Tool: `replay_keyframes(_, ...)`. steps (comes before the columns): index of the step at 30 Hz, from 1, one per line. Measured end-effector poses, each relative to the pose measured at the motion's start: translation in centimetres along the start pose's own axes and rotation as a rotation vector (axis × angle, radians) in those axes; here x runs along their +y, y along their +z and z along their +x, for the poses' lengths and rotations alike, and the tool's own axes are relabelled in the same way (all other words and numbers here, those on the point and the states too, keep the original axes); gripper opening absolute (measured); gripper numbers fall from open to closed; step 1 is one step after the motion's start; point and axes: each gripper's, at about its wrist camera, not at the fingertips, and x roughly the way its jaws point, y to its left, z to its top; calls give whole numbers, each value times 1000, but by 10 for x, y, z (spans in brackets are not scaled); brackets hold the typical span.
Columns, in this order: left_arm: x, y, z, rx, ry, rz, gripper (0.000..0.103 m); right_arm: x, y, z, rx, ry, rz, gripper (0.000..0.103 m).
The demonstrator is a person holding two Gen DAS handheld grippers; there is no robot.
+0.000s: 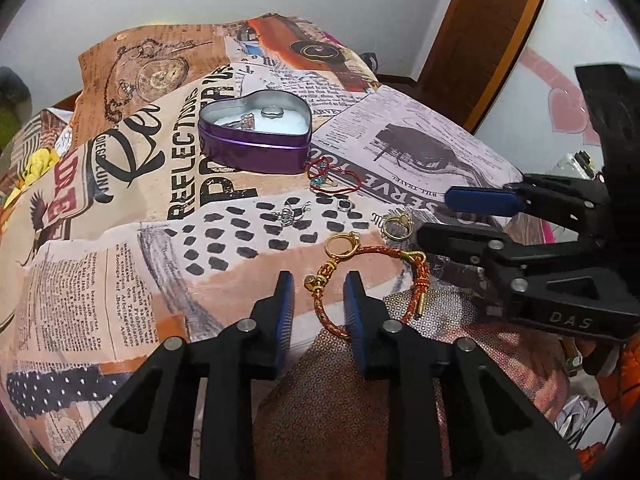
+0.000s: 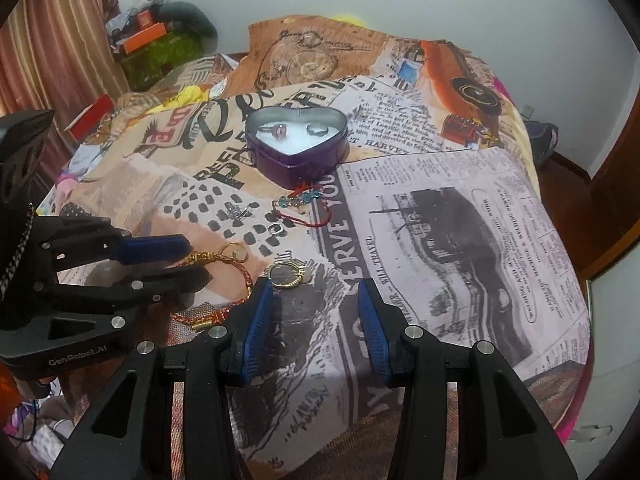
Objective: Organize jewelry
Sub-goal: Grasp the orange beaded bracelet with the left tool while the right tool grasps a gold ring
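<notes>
- Left gripper [image 1: 319, 294] hovers low over the newspaper-print cloth [image 1: 132, 280], jaws parted moderately and holding nothing; the red-and-gold braided bracelet [image 1: 372, 280] lies flat on the cloth, its near-left arc passing between the blue pads [image 1: 285, 300].
- That bracelet's open loop has its gold bead cluster at the left, near the left pad, and its gold clasp end on the right side.
- A gold ring [image 1: 340, 243] rests just beyond the bracelet, touching its far edge.
- Right gripper [image 2: 316, 320] has its jaws spread wide, empty, over the grey printed panel; a second gold ring [image 2: 289, 274] lies flat just ahead of its left fingertip.
- The purple heart-shaped tin [image 1: 256, 136] sits open farther back, its point facing the right gripper's camera, two rings on its white lining.
- A thin red cord bracelet with blue stones [image 1: 332, 178] lies just in front of the tin, with a small silver charm [image 1: 290, 213] nearer the grippers.
</notes>
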Motion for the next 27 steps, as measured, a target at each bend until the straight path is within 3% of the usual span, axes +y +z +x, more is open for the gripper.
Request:
replay_keyframes(3,-1,-1,0,0,-1,9,8,2,2,4,7,13,-2,40)
replay_keyframes(7,2,-3,-3,-3,-5,1,4,4,4,12,19,23,-5,40)
replay_keyframes(14,7,-7,-14,-13,22,-10,4,5,6,18,10,59,8,40)
replay_keyframes(16,8,-8,-18,-23,42,-12,4,5,5,17,4,69,14,35)
replay_keyframes(18,9,-7,-23,-33,49,-13,4,5,4,17,2,81,16,24)
replay_keyframes(27,11,5,-38,-89,71,-23,4,4,8,10,-22,79,32,24)
